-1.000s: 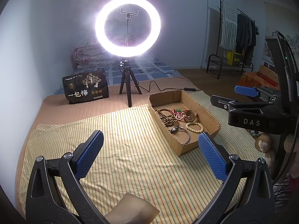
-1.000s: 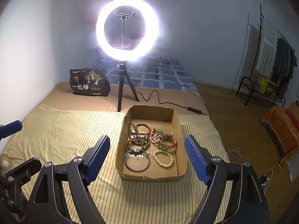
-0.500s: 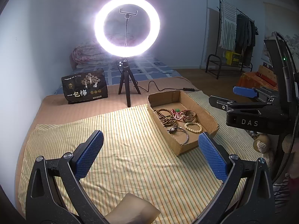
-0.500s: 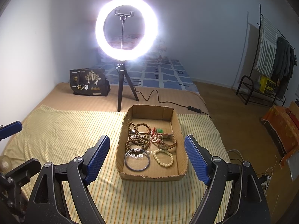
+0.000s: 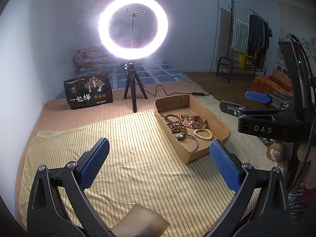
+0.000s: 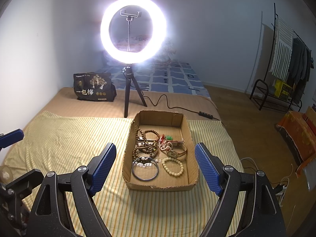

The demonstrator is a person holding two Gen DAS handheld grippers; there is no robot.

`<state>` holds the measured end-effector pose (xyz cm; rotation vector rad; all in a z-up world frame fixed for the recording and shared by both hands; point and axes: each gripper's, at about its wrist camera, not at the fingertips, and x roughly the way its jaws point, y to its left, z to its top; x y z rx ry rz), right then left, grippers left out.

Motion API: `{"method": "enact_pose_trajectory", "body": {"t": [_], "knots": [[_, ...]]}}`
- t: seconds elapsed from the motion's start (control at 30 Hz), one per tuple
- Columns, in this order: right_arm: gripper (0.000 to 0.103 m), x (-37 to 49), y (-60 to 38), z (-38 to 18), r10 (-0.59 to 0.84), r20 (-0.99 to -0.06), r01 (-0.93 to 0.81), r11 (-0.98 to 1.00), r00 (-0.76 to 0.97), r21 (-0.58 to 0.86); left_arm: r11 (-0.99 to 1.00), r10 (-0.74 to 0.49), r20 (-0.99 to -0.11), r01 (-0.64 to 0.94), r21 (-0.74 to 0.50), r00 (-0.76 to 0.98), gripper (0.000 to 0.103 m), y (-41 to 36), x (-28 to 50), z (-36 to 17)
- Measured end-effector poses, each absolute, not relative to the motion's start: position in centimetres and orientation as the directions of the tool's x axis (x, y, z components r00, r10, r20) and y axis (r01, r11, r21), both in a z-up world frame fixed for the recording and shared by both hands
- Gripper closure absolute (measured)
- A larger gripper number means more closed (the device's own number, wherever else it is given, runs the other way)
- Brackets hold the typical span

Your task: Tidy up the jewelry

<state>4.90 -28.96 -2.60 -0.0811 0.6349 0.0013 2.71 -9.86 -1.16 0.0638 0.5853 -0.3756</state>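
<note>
left gripper (image 5: 159, 165): spread, empty, over striped cloth (image 5: 128, 138) | right gripper (image 6: 155, 169): spread, empty, above cardboard tray (image 6: 194, 158) | jewelry (image 6: 158, 152): heaped in tray; items tangled, probably bead bracelets, bangle, watch

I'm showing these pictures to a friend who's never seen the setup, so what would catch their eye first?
The glowing ring light on its small tripod, standing at the far edge of the striped cloth, dominates both views. Next is the open cardboard tray on the cloth, holding bead bracelets, a bangle and a watch. Both tools, left tool and right tool, hang open in the foreground, empty.
</note>
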Motion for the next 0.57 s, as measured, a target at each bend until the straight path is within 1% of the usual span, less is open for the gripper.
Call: {"method": "enact_pose_trajectory", "body": {"t": [0.4,0.57], "knots": [[0.021,4.88,-28.89,-2.58,-0.025,-0.593,-0.025,0.997,0.804,-0.076,0.932,-0.326,-0.557,0.36,-0.052,0.764,0.0,-9.89,2.46,-1.43],[0.021,4.79,-28.89,-2.72,-0.024,-0.595,-0.027,0.997,0.803,-0.076,0.932,-0.32,-0.541,0.361,-0.032,0.778,0.0,-9.68,2.37,-1.3]]}}
